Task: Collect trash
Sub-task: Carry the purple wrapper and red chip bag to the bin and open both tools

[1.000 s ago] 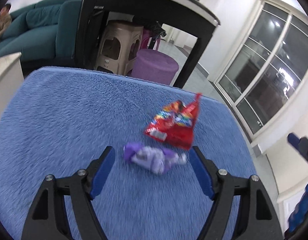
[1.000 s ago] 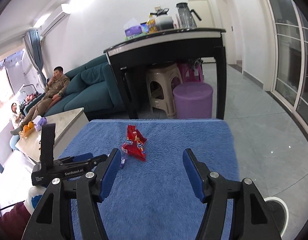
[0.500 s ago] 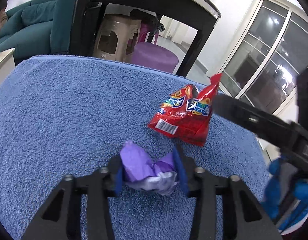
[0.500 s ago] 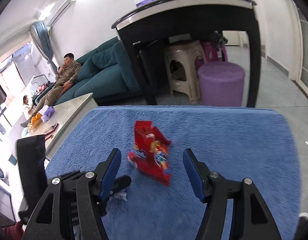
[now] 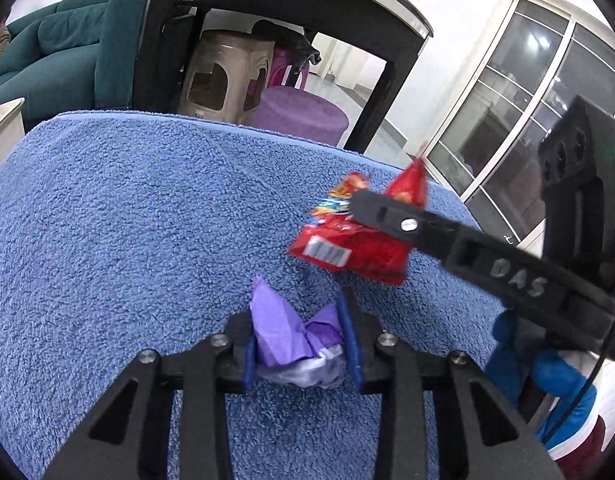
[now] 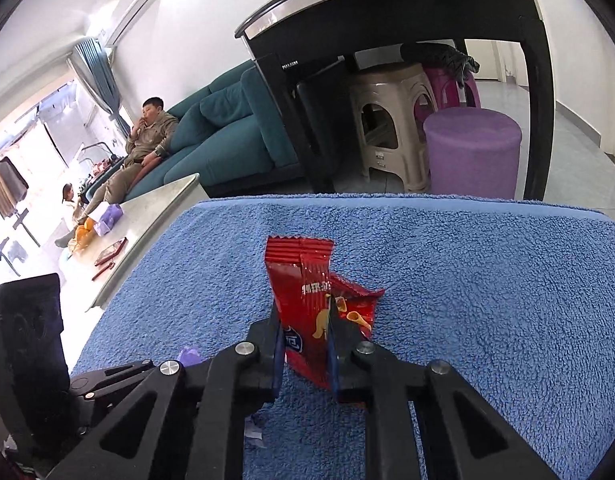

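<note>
While both tools sit low over the blue towel (image 5: 119, 216), the left gripper (image 5: 303, 344) has just been closing and its blue pads now clamp the crumpled purple wrapper (image 5: 285, 338) against the cloth. The right gripper (image 6: 305, 344) has just been closing too, and its pads pinch the red snack packet (image 6: 307, 300), which stands upright between them near the towel's middle. Seen from the left wrist, the packet (image 5: 347, 248) lies just beyond the purple wrapper, partly behind the right gripper's black arm
</note>
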{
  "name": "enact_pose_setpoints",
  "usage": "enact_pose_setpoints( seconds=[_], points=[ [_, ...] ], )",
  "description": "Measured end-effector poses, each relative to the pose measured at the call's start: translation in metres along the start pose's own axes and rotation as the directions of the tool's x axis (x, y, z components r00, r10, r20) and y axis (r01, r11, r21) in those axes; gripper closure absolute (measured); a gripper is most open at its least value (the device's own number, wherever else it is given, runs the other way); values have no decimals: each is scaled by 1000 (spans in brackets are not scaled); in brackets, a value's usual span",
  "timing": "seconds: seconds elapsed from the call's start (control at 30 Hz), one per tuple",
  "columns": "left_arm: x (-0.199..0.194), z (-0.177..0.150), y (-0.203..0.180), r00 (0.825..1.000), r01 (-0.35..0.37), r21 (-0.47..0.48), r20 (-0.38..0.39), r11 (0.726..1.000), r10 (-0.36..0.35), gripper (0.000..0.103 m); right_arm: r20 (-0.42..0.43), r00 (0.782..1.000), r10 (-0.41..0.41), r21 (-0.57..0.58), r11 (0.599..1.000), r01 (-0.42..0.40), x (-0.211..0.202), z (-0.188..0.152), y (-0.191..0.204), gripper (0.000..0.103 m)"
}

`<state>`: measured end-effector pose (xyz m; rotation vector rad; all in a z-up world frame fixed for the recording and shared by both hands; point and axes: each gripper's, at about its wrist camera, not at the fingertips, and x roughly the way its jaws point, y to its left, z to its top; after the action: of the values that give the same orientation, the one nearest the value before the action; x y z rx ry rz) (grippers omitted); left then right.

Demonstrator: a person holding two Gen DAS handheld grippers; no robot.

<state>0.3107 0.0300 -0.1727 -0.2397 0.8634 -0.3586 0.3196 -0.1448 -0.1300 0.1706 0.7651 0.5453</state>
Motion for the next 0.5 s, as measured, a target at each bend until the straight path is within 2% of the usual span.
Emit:
enact_pose_setpoints(
  seconds=[0.13,0.27,0.5],
  points=[
    [-6,-2,2,1000,6,-26,4,1000,-6,73,42,999,-7,30,1000,6,-22,1,-4,92],
    [-21,-10,-2,1000,27,-46,6,999,-27,73,74,996,-48,33,998,45,-63,-5,-6,93],
    [-74,-27,-31,999,38,-16,33,999,-37,73,121,987,-105,61,993,98,-147,-34,-4,94]
  ],
)
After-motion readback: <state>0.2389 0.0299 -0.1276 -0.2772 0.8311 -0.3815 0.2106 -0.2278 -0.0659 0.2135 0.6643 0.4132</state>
